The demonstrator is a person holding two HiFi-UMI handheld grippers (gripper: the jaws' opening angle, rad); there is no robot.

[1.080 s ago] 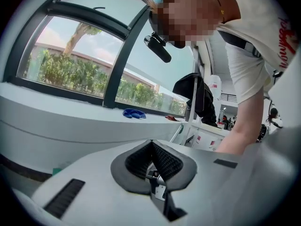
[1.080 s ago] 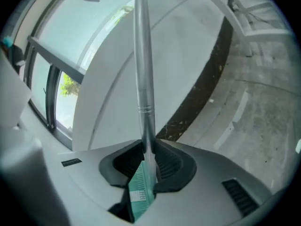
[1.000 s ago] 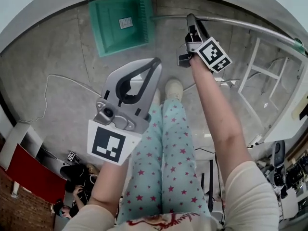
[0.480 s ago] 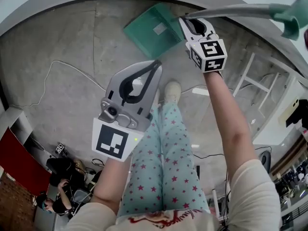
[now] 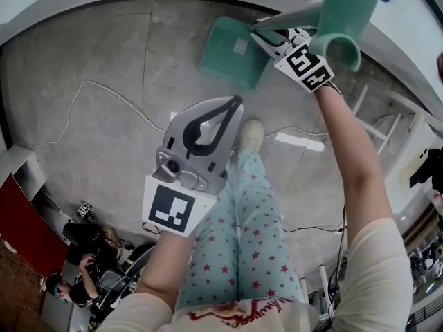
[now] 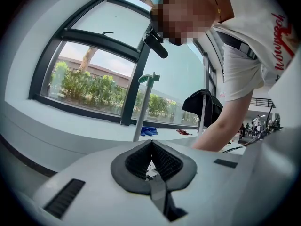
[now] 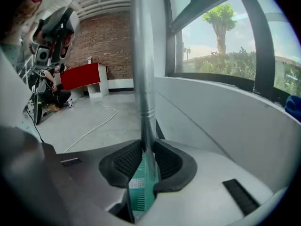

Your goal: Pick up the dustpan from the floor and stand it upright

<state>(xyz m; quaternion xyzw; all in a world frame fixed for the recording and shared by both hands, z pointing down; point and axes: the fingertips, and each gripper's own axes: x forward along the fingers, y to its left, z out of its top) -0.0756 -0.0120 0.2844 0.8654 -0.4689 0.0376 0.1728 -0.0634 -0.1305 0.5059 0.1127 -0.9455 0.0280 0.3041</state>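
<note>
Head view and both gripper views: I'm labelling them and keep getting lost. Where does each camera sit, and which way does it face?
Head view: on the head, looking steeply down at the floor and dustpan; arms, legs, left gripper and right gripper show.
Left gripper view: on the left gripper, shut and empty, facing the window; torso and right arm show.
Right gripper view: on the right gripper, shut on the dustpan's pole, facing the window wall; the left gripper shows upper left.
Shared: the pole shows in all three.

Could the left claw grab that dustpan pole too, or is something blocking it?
Probably yes: only open air separates the left claw from the dustpan pole, though its shut jaws must open.
</note>
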